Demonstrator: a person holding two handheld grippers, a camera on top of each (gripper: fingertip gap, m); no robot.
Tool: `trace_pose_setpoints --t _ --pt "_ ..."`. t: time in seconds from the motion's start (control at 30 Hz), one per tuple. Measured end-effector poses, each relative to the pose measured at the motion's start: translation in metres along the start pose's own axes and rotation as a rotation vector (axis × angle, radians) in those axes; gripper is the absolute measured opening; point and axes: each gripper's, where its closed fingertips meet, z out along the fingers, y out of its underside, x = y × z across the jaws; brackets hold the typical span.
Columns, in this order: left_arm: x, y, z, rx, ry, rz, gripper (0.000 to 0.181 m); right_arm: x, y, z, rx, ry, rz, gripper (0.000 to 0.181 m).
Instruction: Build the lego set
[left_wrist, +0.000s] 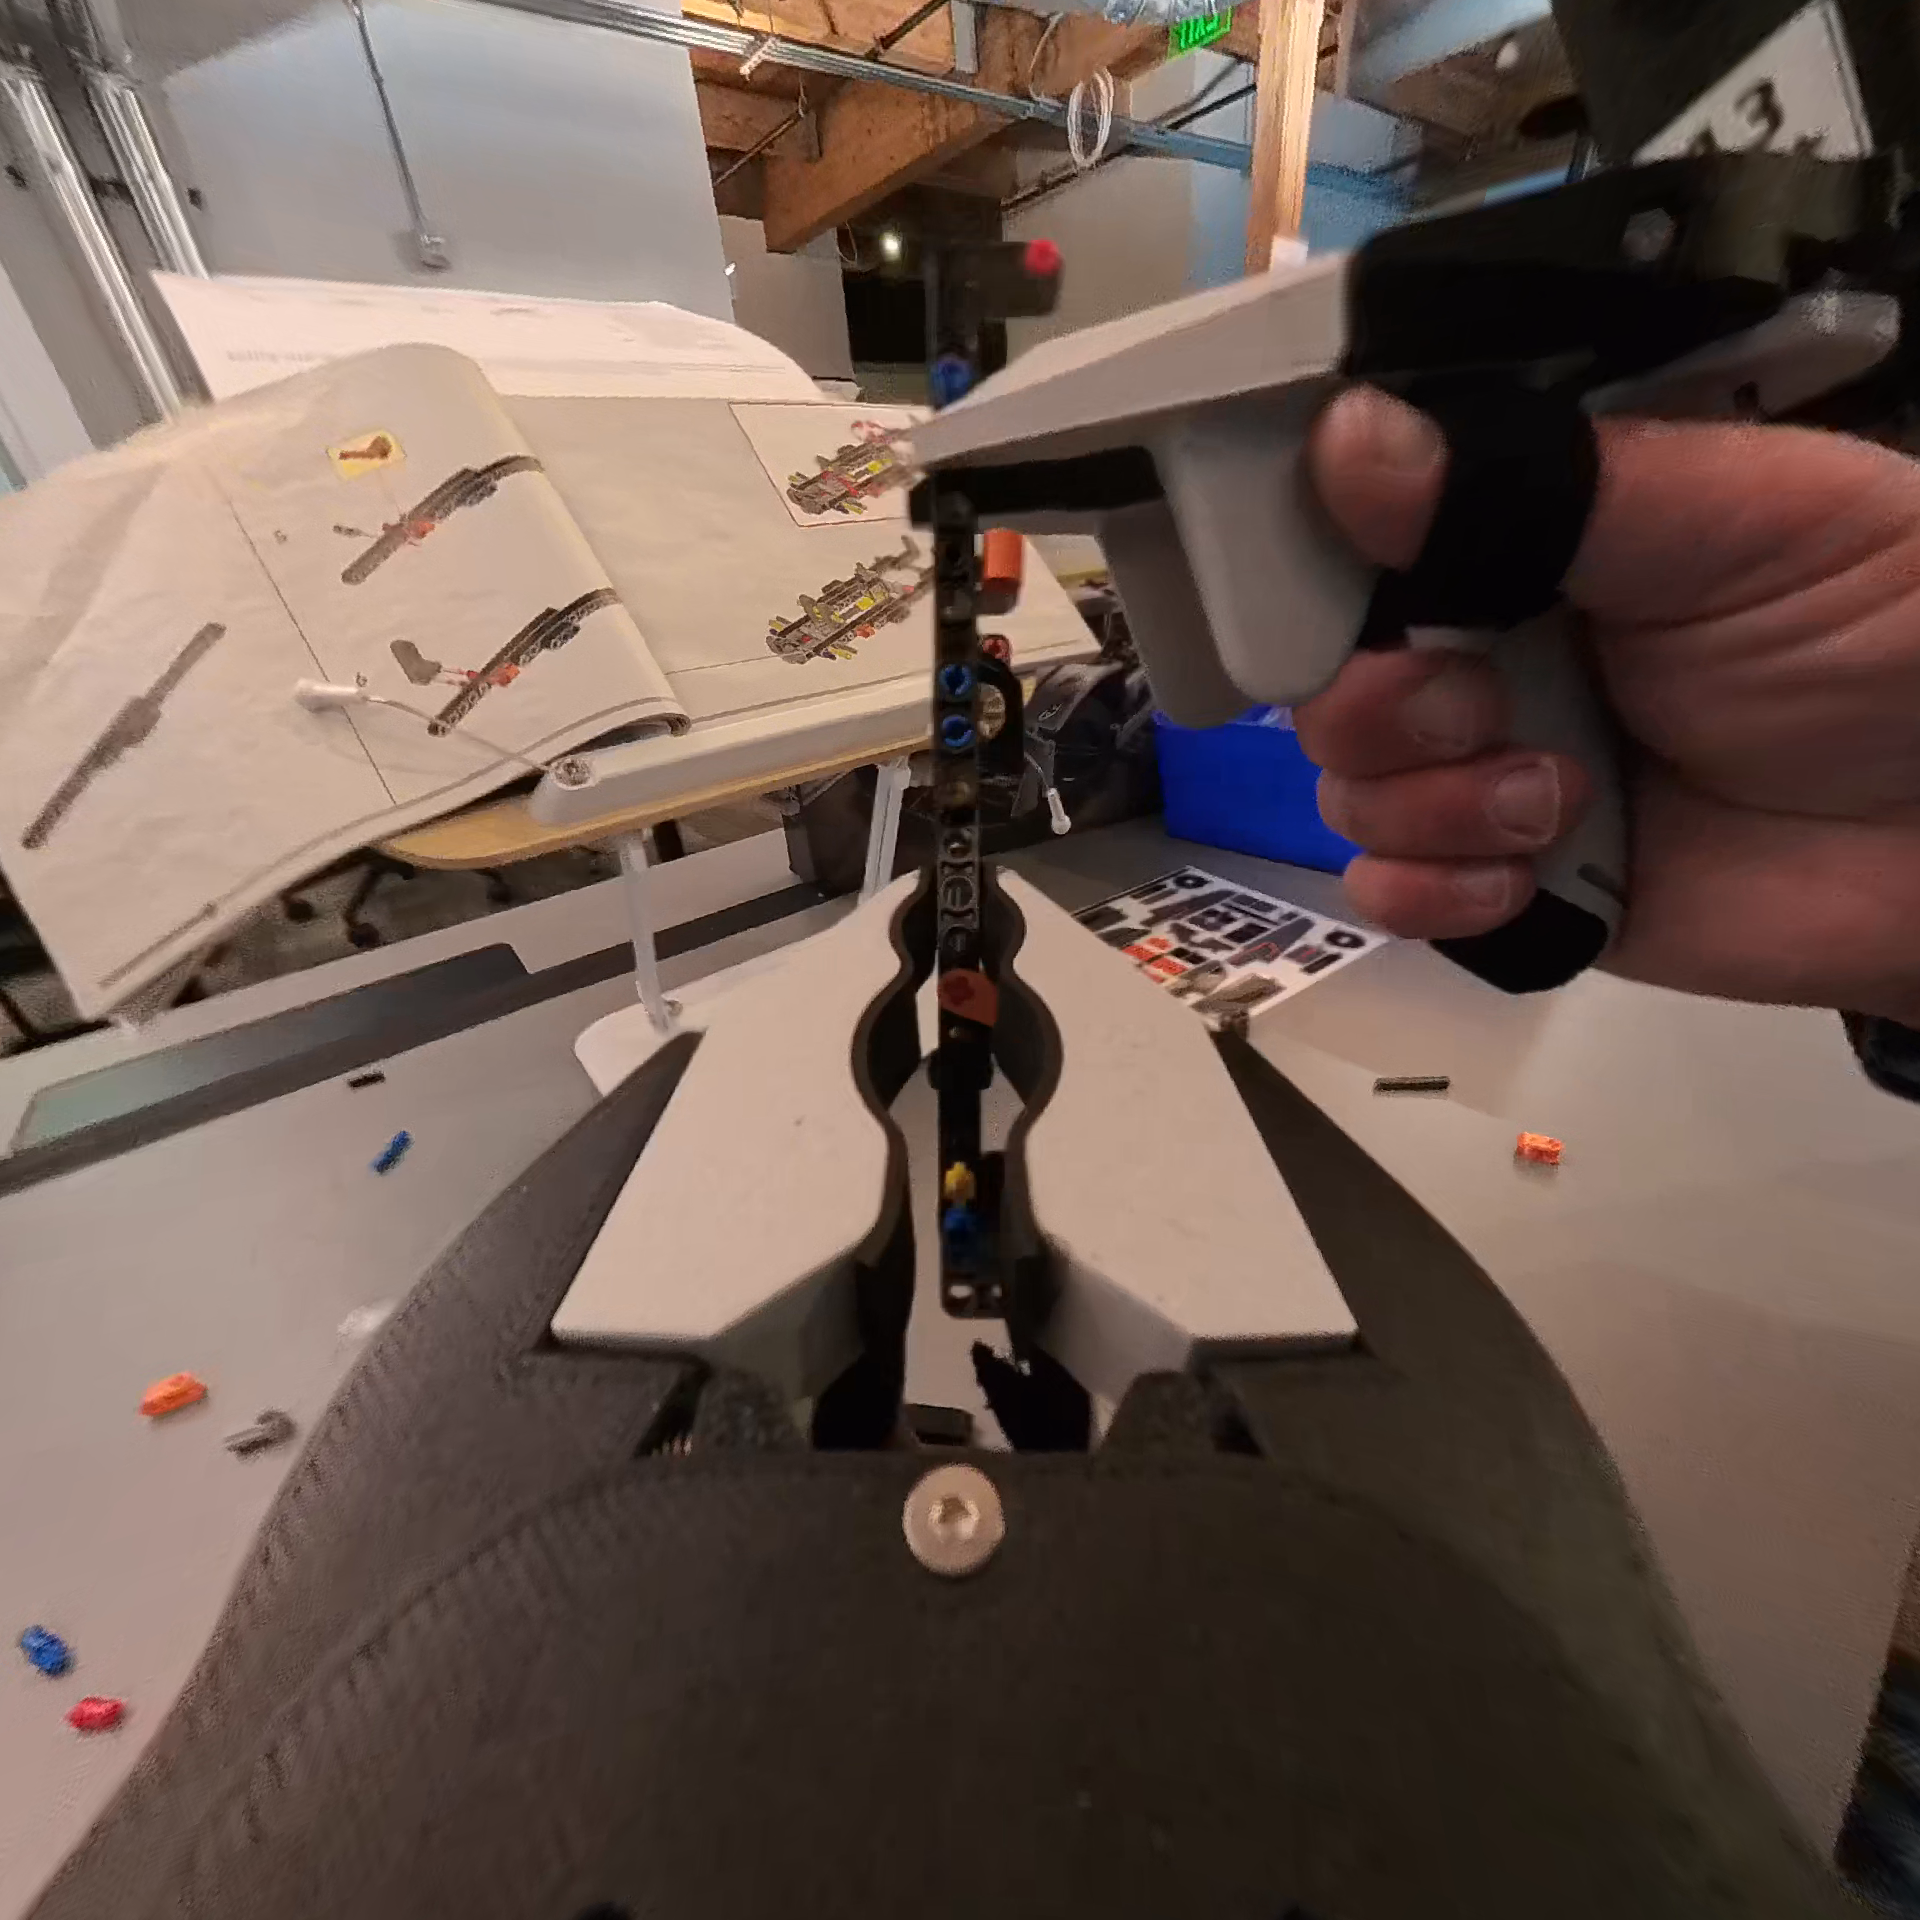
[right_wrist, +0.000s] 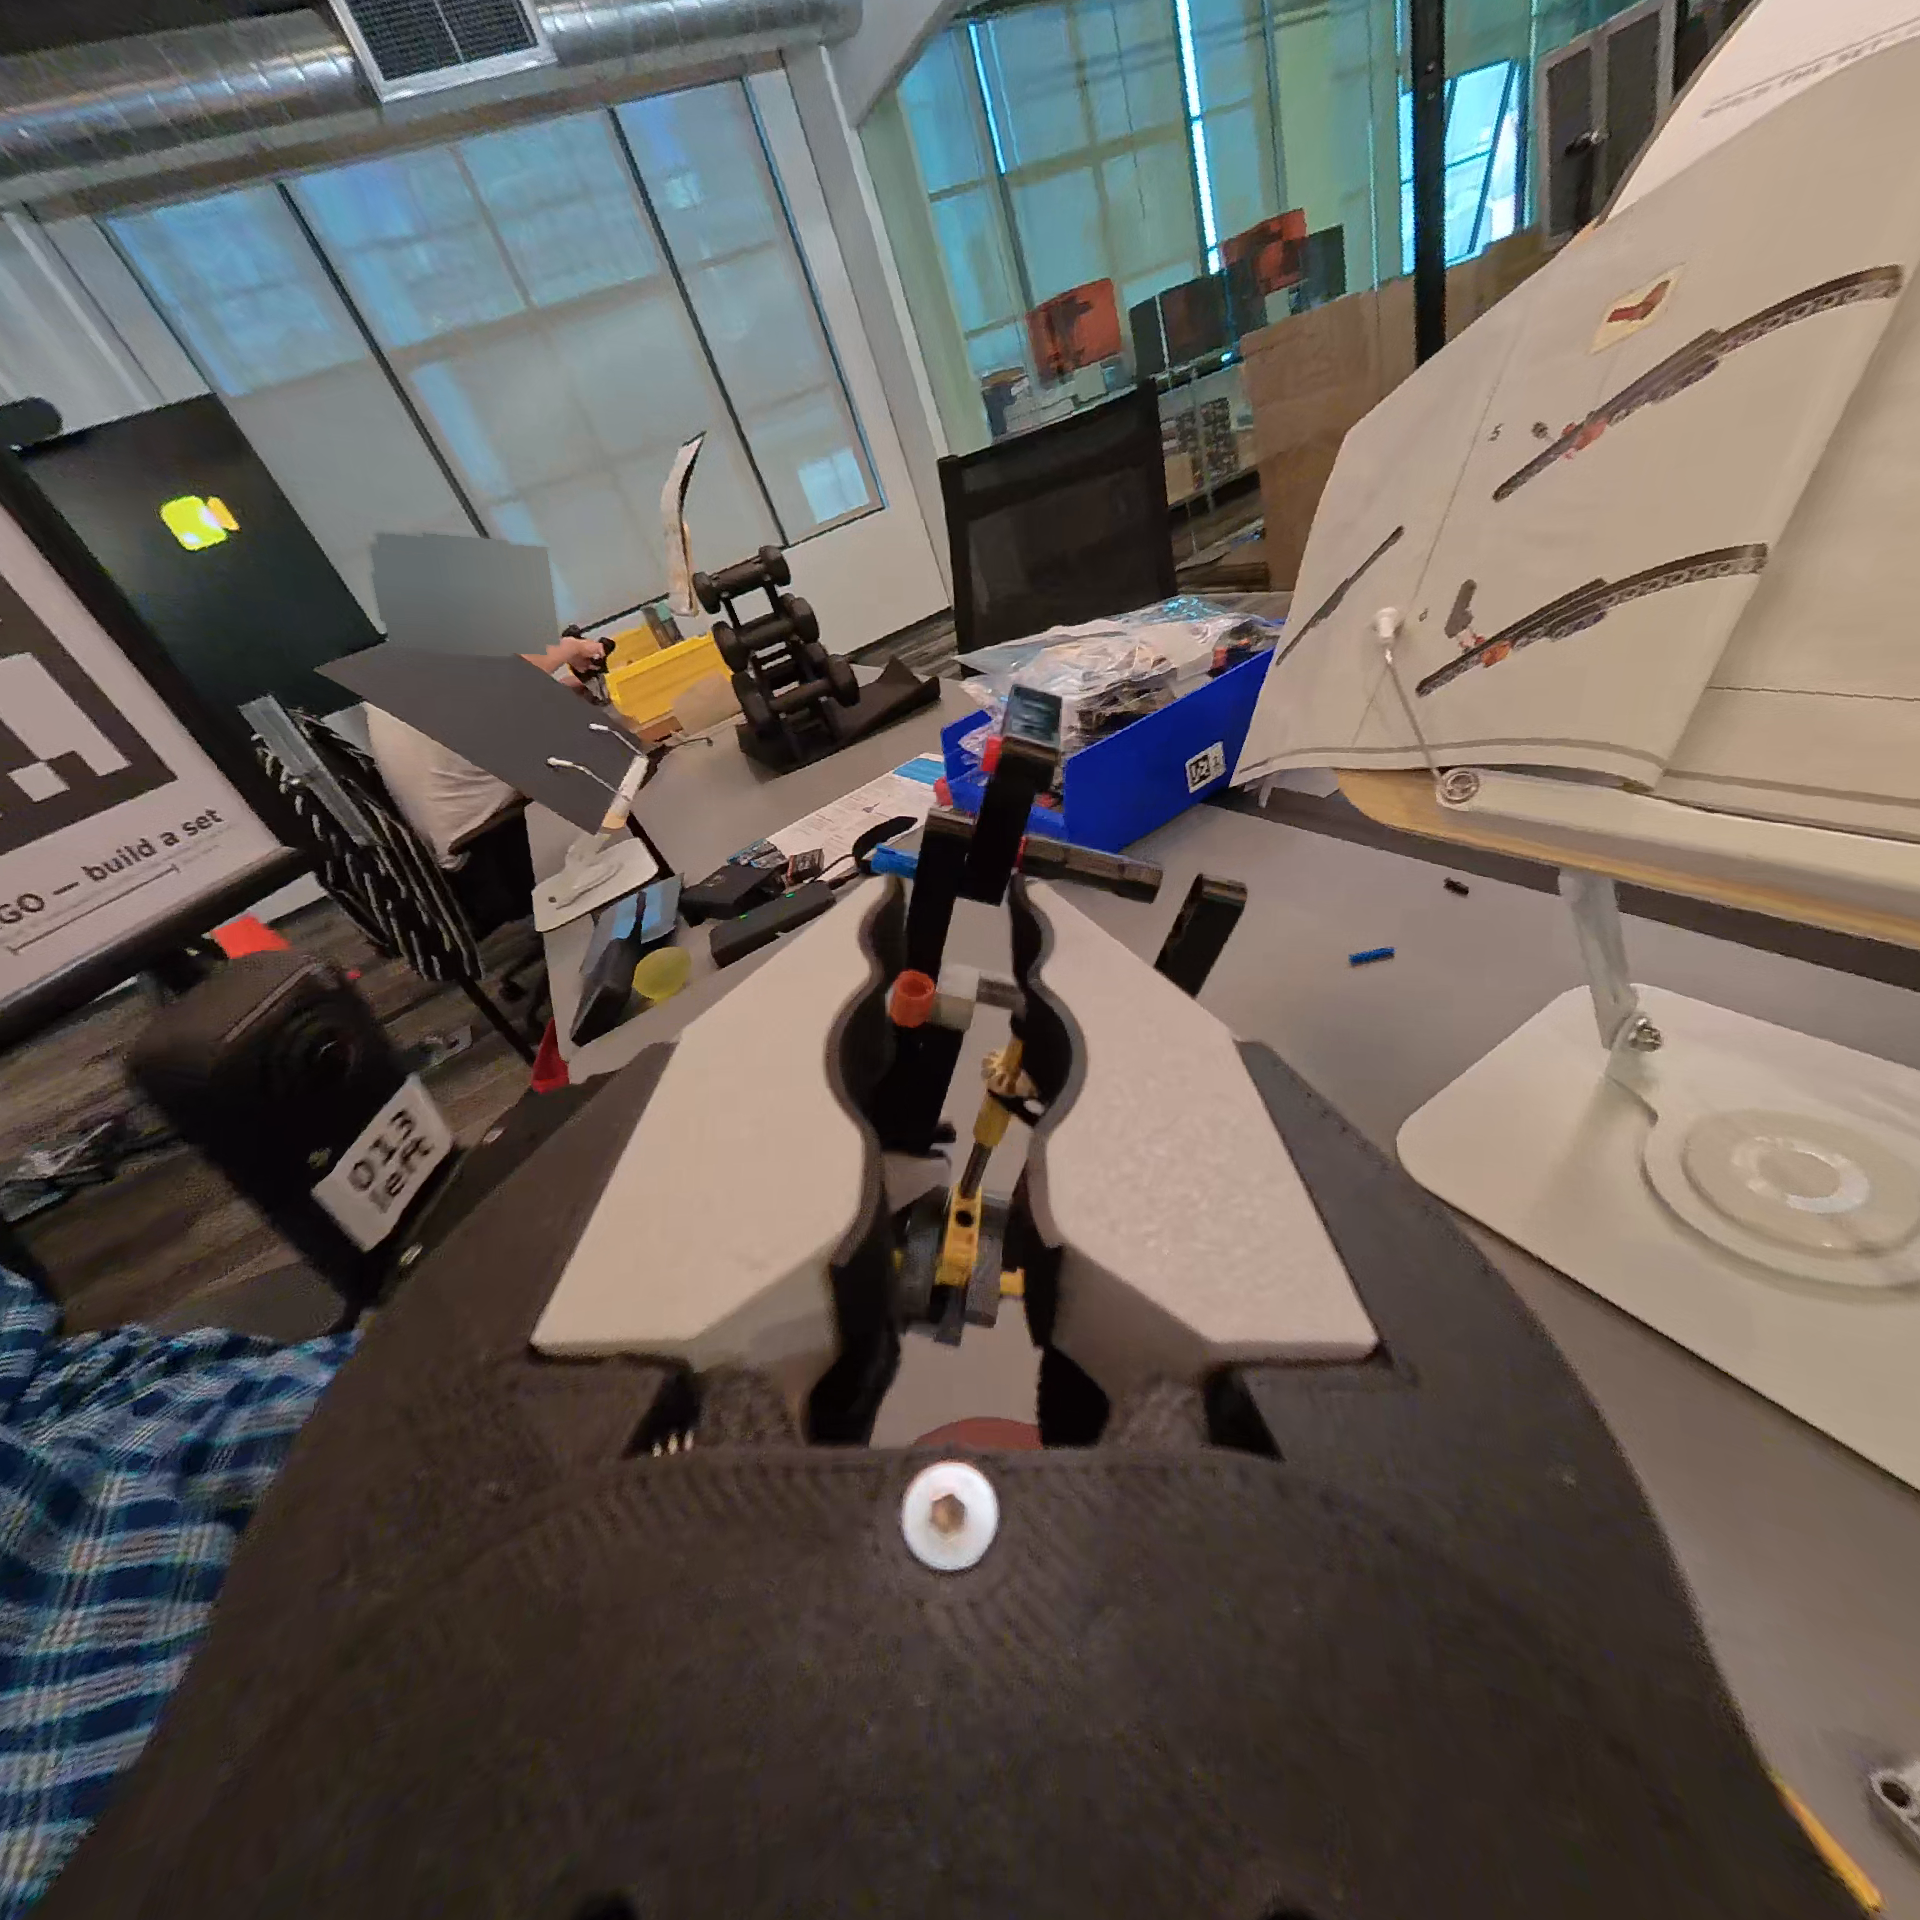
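Gripping the black beam (left_wrist: 961, 914), both grippers clamp.

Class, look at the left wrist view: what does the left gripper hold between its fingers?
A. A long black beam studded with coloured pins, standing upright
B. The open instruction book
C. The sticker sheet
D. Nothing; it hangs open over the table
A: the left gripper is shut on the black beam, which stands upright with blue, red and yellow pins along it.
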Motion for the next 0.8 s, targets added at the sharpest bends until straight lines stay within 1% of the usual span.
trace_pose_setpoints --t 0.03,0.07,0.13,0.2,0.27,0.3,0.4,0.5,0.6,0.7,0.8 --pt "-0.003 0.001 0.000 0.000 0.003 -0.037 0.005 -0.001 0.002 0.000 -0.016 -0.008 0.005 0.029" --pt "-0.006 0.001 -0.001 0.001 0.005 -0.073 0.005 -0.001 0.002 -0.002 -0.021 0.000 -0.006 0.036" --pt "-0.009 0.000 -0.001 0.005 0.050 -0.201 0.005 0.004 -0.003 -0.008 -0.004 0.032 -0.027 0.046" --pt "-0.015 -0.002 -0.001 0.017 0.083 -0.328 0.006 0.011 -0.007 -0.015 0.006 0.045 -0.025 0.045" --pt "-0.020 -0.001 -0.001 0.006 0.161 -0.510 0.006 0.021 -0.010 -0.023 0.008 0.066 -0.025 0.041" --pt "-0.025 0.000 -0.002 0.013 0.177 -0.594 0.006 0.026 -0.009 -0.026 -0.002 0.069 -0.019 0.039" --pt "-0.033 0.003 -0.005 0.009 0.247 -0.772 0.005 0.037 -0.006 -0.035 -0.011 0.072 0.003 0.038" --pt "-0.029 0.002 -0.008 0.008 0.331 -0.868 0.005 0.039 0.001 -0.034 -0.036 0.047 0.010 0.035" --pt "-0.019 -0.002 -0.009 0.017 0.427 -0.967 0.005 0.036 0.016 -0.025 -0.070 -0.007 0.047 0.036" --pt "-0.011 0.002 -0.008 -0.005 0.455 -0.972 0.005 0.034 0.025 -0.019 -0.062 -0.047 0.107 0.036" --pt "-0.003 0.002 -0.009 -0.019 0.494 -0.974 0.005 0.035 0.026 -0.016 -0.036 -0.083 0.175 0.035"
